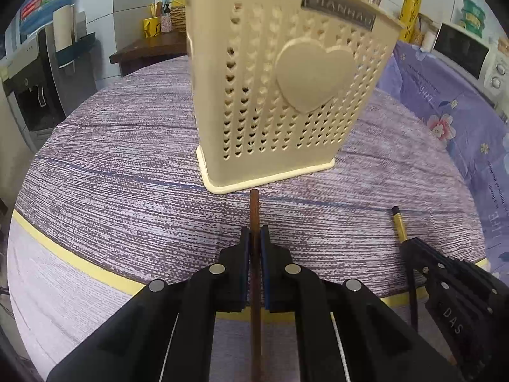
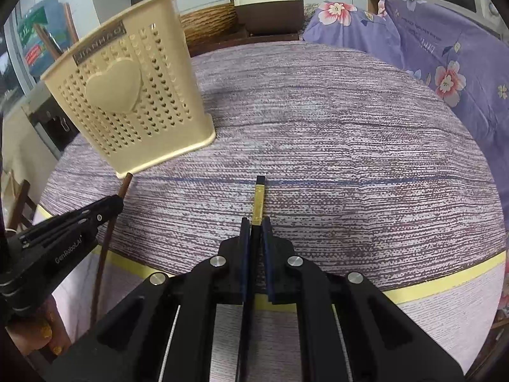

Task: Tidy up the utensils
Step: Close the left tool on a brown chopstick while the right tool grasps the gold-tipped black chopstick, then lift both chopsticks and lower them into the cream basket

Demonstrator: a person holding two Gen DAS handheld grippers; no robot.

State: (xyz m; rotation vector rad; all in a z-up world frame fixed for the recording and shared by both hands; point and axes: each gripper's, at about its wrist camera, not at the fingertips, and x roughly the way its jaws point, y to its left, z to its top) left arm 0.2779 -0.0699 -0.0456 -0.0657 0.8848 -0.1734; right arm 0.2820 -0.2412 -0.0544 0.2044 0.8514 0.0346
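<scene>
A cream perforated utensil holder (image 1: 280, 95) with a raised heart stands on the round table; brown sticks poke out of its top. My left gripper (image 1: 254, 234) is shut on a brown chopstick (image 1: 254, 210) whose tip reaches almost to the holder's base. In the right wrist view the same holder (image 2: 127, 95) stands at upper left, with the left gripper (image 2: 119, 202) and its brown chopstick (image 2: 125, 184) below it. My right gripper (image 2: 255, 224) is shut on a yellow chopstick with a black tip (image 2: 259, 197), also seen at lower right of the left wrist view as the yellow chopstick (image 1: 399, 226).
The table wears a purple-grey striped cloth (image 1: 127, 175) with a yellow band (image 1: 79, 264) near its edge. A purple floral cloth (image 2: 445, 73) lies at the right. A microwave (image 1: 470, 57) and shelves stand behind. A hand with yellow nails (image 2: 44, 334) holds the left gripper.
</scene>
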